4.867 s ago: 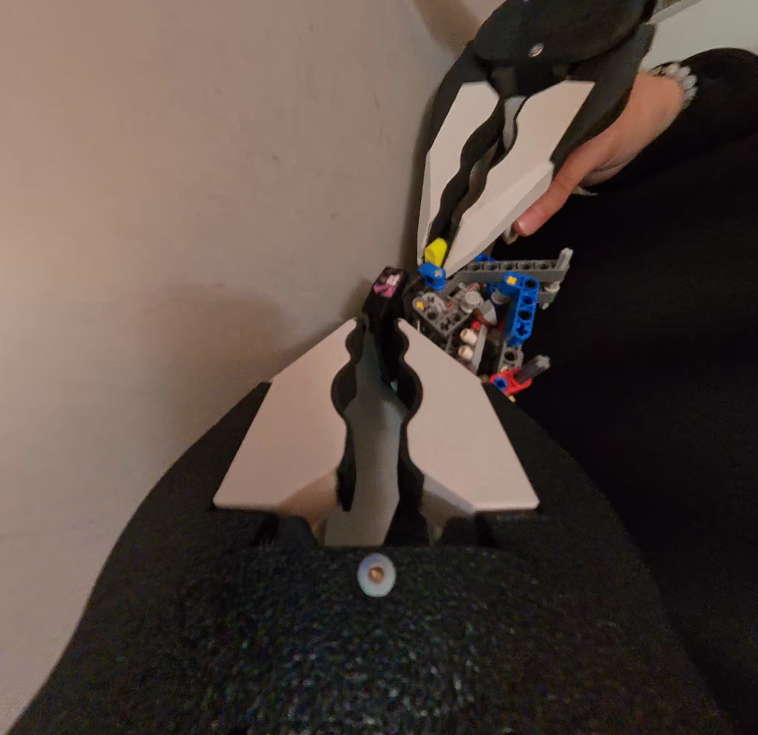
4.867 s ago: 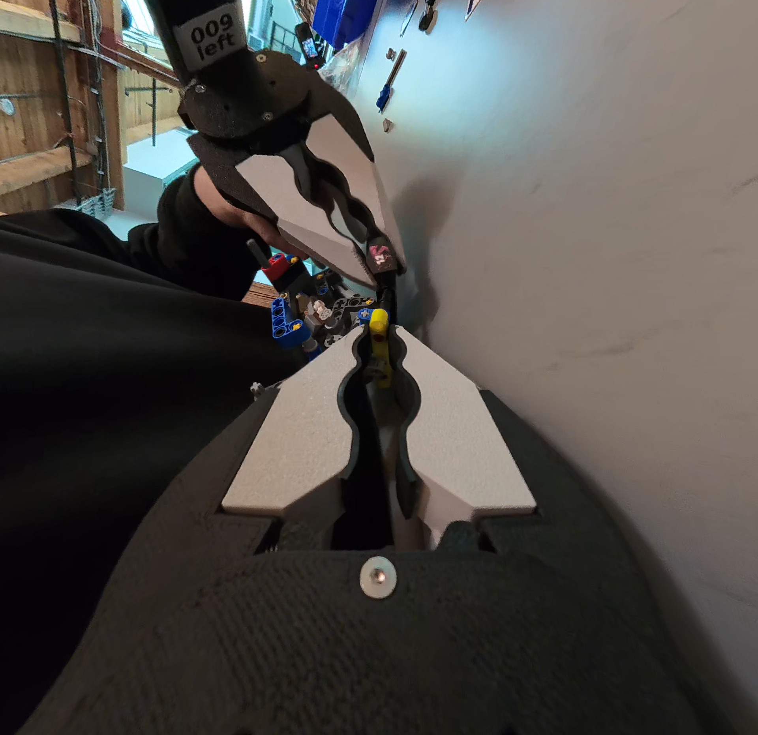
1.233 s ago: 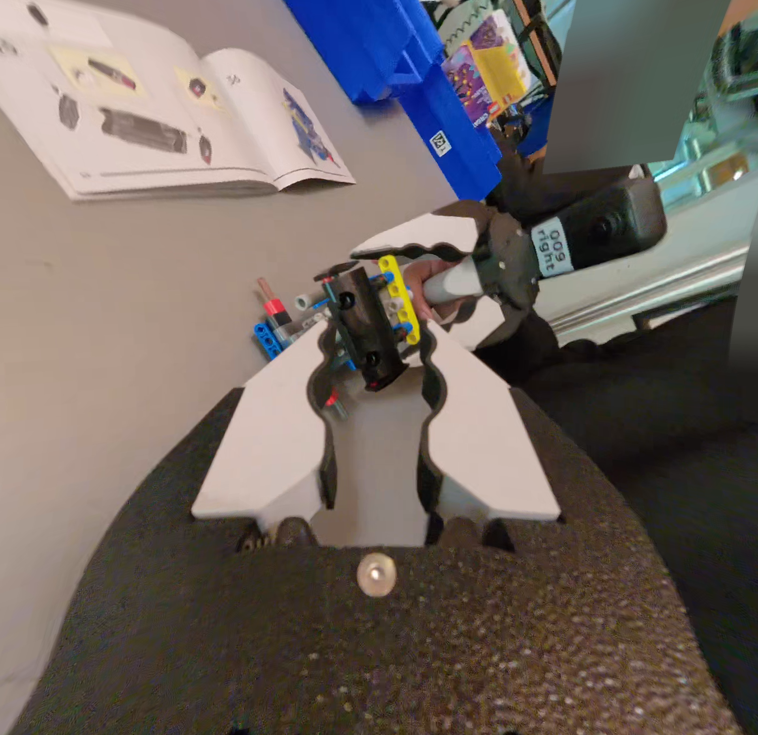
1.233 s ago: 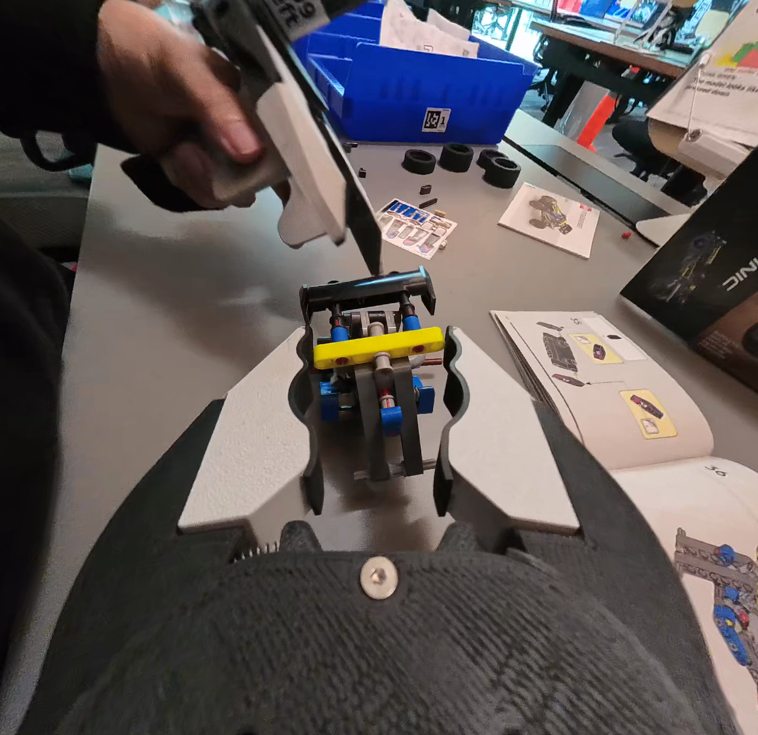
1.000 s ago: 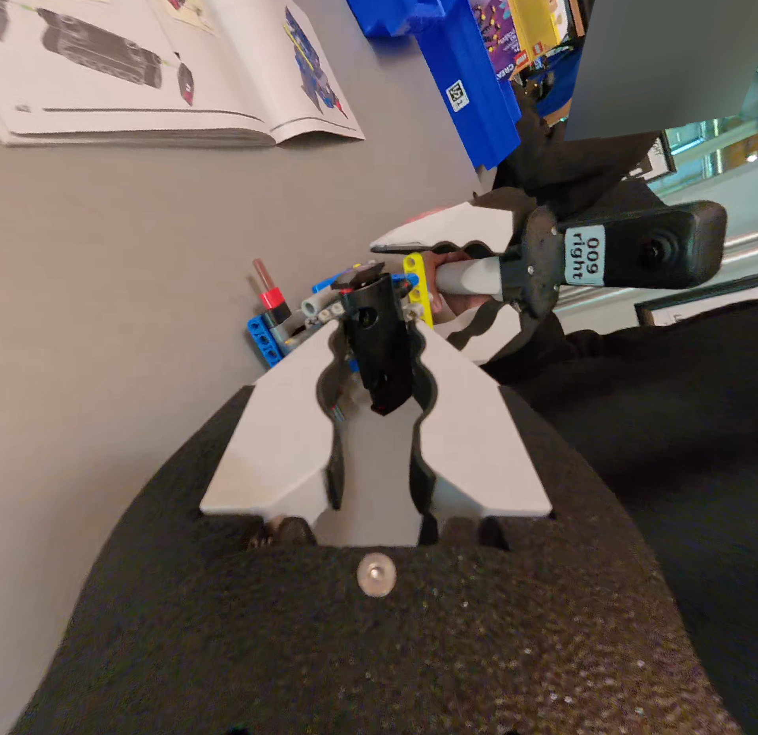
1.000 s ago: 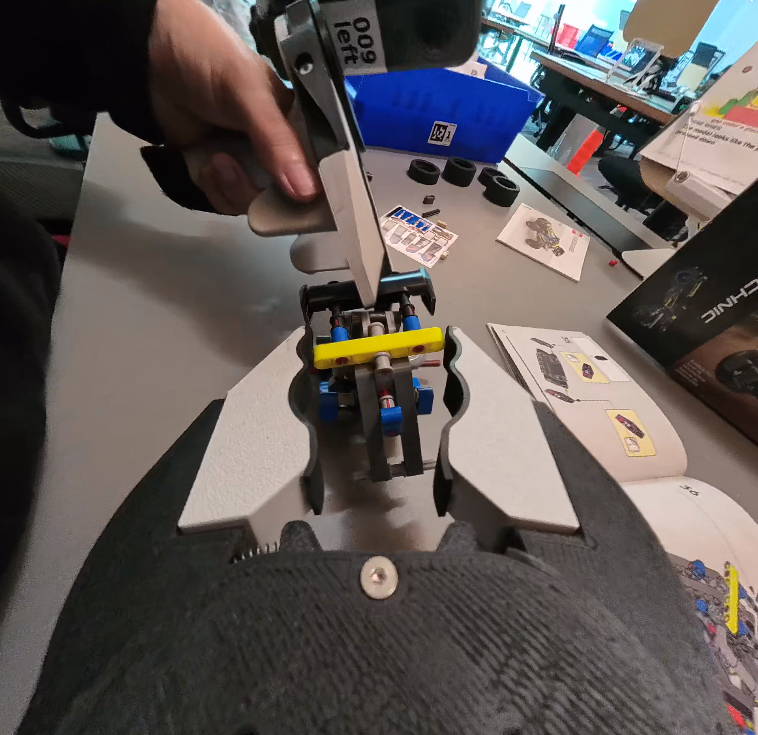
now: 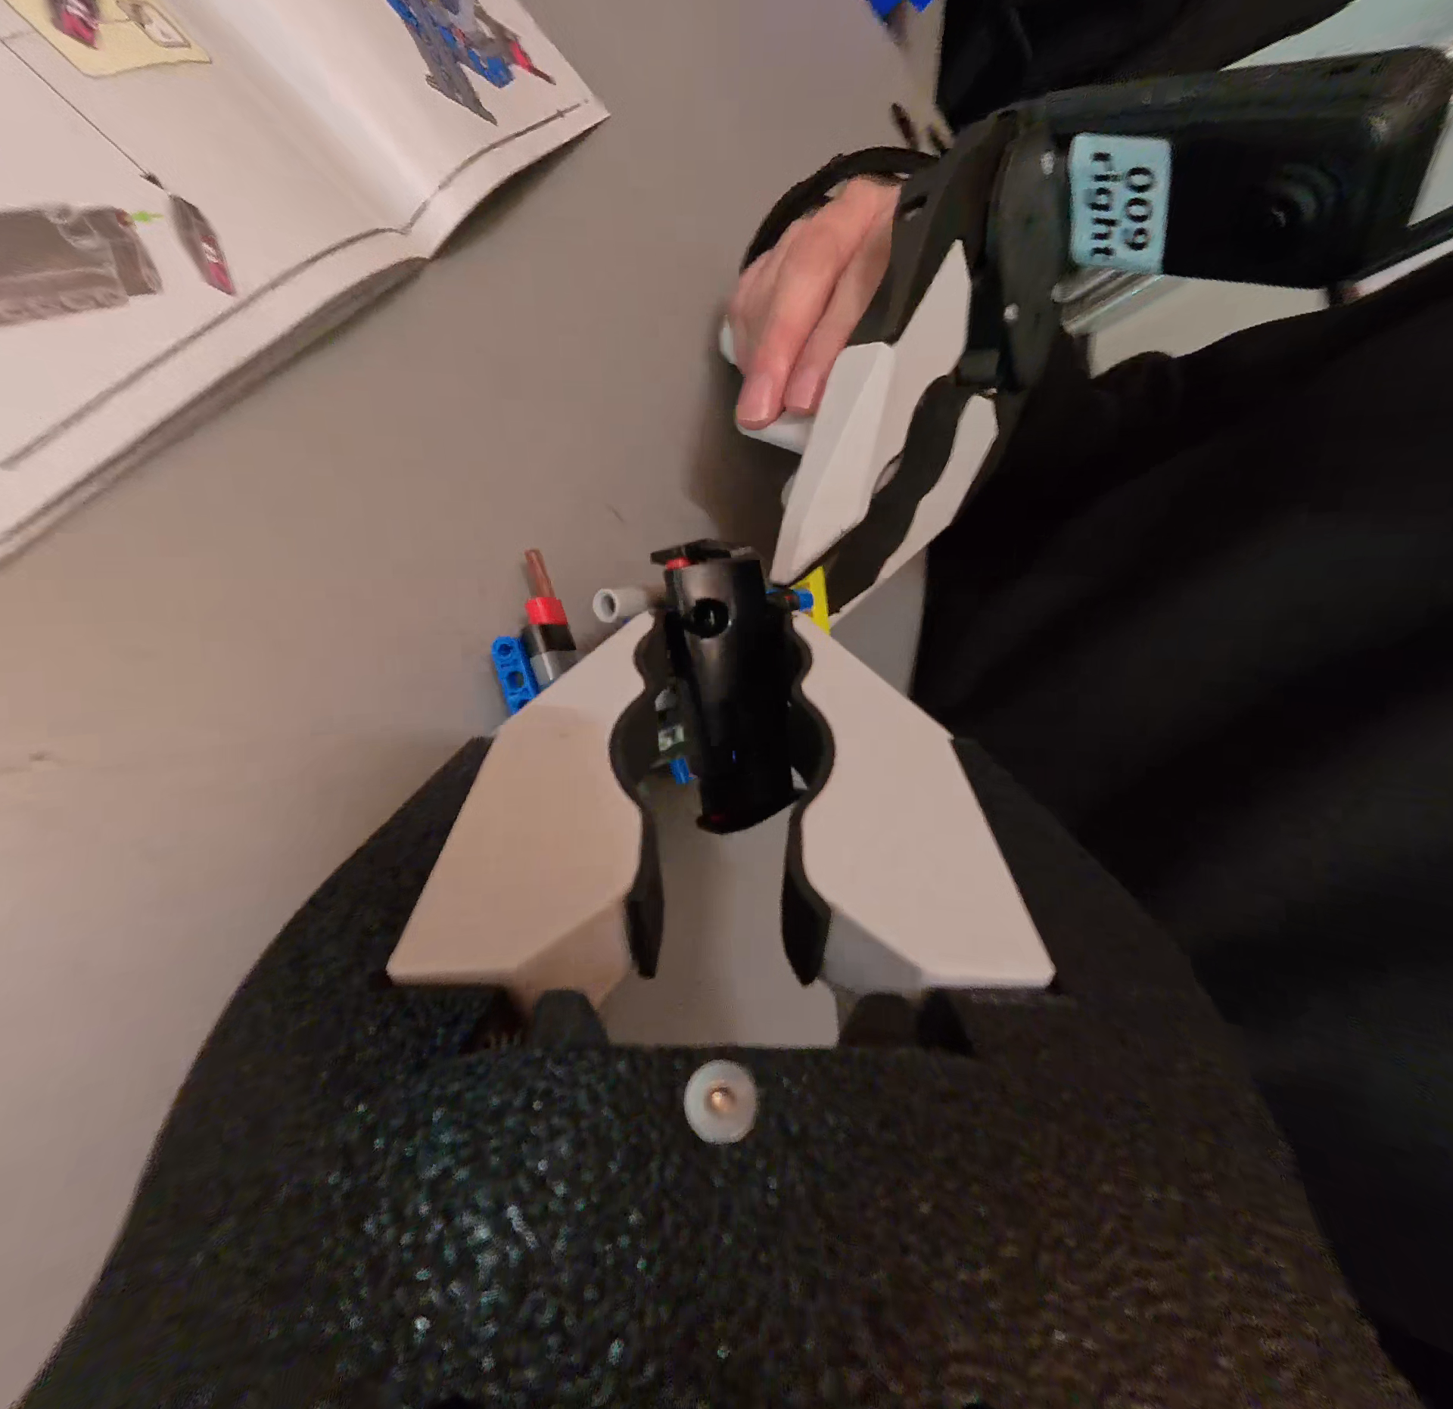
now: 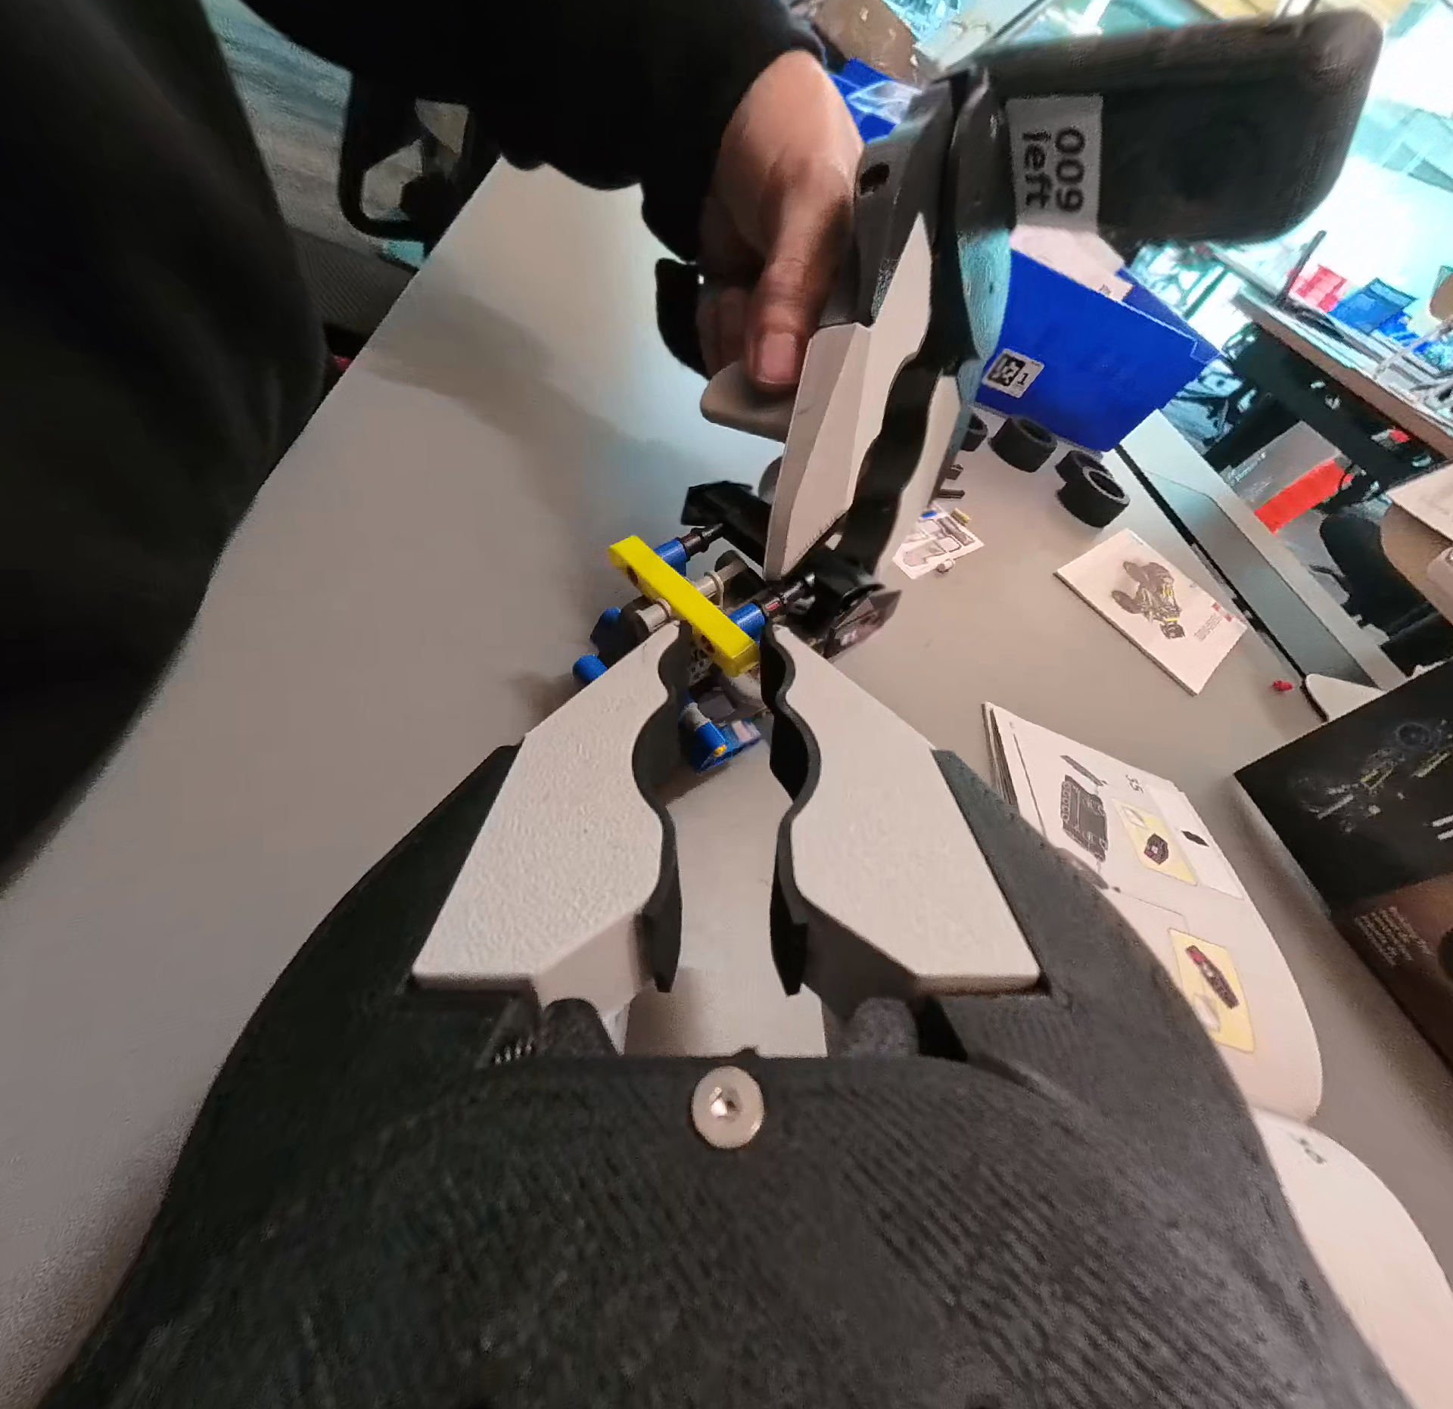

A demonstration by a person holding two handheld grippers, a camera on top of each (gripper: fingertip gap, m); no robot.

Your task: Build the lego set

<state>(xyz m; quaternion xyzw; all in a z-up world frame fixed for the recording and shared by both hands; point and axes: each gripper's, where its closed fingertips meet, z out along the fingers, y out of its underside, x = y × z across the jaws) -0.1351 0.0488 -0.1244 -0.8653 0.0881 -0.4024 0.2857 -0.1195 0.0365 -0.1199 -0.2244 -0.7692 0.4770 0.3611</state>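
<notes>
We find the small brick model (image 8: 711,730) on the grey table (image 8: 393,585), caught between both tools. The left gripper (image 7: 723,624) is clamped on the model's black beam (image 7: 727,711), with its 2 fingers pressed to the beam's sides. The right gripper (image 8: 711,648) has its fingers drawn close about the near end of the yellow beam (image 8: 676,593). We cannot tell whether its pads actually press on it. Each tool carries a pale printed label (image 8: 1057,160) on its body. Printed matter lies about: an open instruction booklet (image 7: 275,153), a small leaflet (image 8: 1148,609), a sticker sheet (image 8: 939,542) and a dark printed box (image 8: 1352,805). The blue bin (image 8: 1085,349) bears a square code tag, with black tyres (image 8: 1022,443) just beside it.
</notes>
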